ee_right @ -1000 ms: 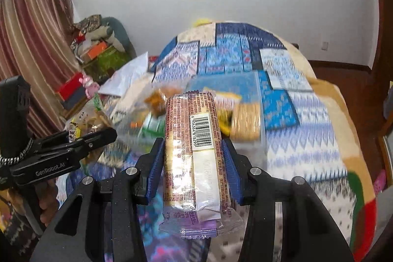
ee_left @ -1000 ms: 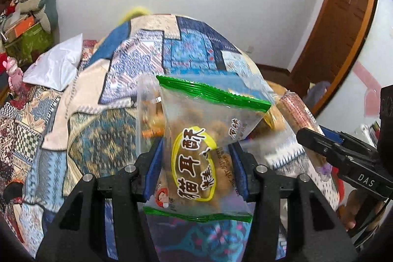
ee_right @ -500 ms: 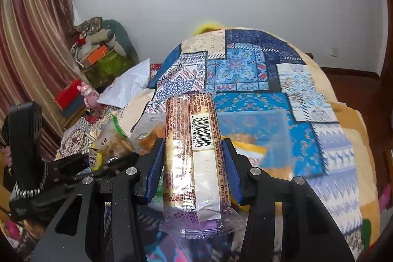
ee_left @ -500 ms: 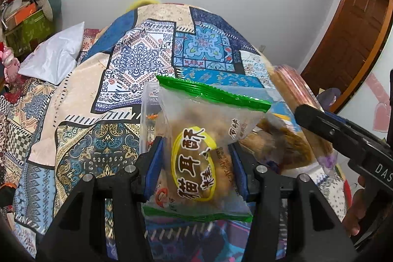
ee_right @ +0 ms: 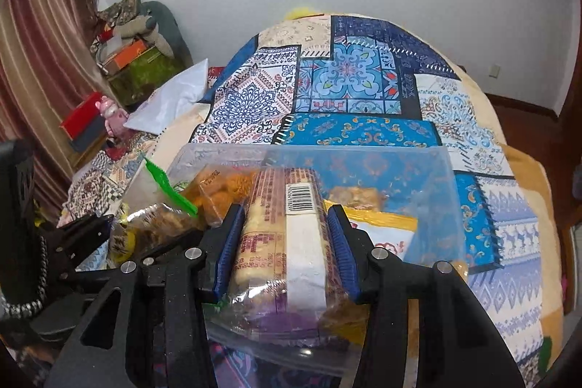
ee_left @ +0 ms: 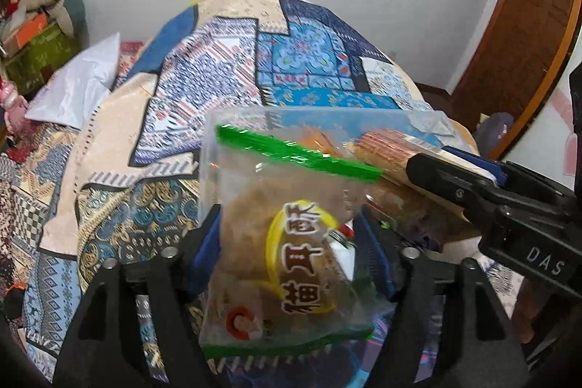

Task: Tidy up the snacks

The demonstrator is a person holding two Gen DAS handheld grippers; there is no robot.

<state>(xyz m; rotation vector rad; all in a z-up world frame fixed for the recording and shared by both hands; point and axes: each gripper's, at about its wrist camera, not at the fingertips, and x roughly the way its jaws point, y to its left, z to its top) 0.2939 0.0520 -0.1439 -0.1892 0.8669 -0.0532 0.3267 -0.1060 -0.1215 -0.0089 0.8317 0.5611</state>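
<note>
Left tool (ee_left: 287,242) has just been opening: jaws now stand off the bag (ee_left: 291,264), which sits loose between them, over the near-left of the bin (ee_left: 327,119) on the bed (ee_left: 218,60). I judge that drop done. Right tool (ee_right: 285,253) clamps the roll (ee_right: 287,235); earlier high, now over the bin.

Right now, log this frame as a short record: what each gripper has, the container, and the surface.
left gripper: jaws have just been opening; green-edged snack bag sits between them, pads apart from it
right gripper: shut on biscuit roll
container: clear plastic bin, several snack packs inside
surface: patchwork bedspread
stage: both snacks over the bin
</note>
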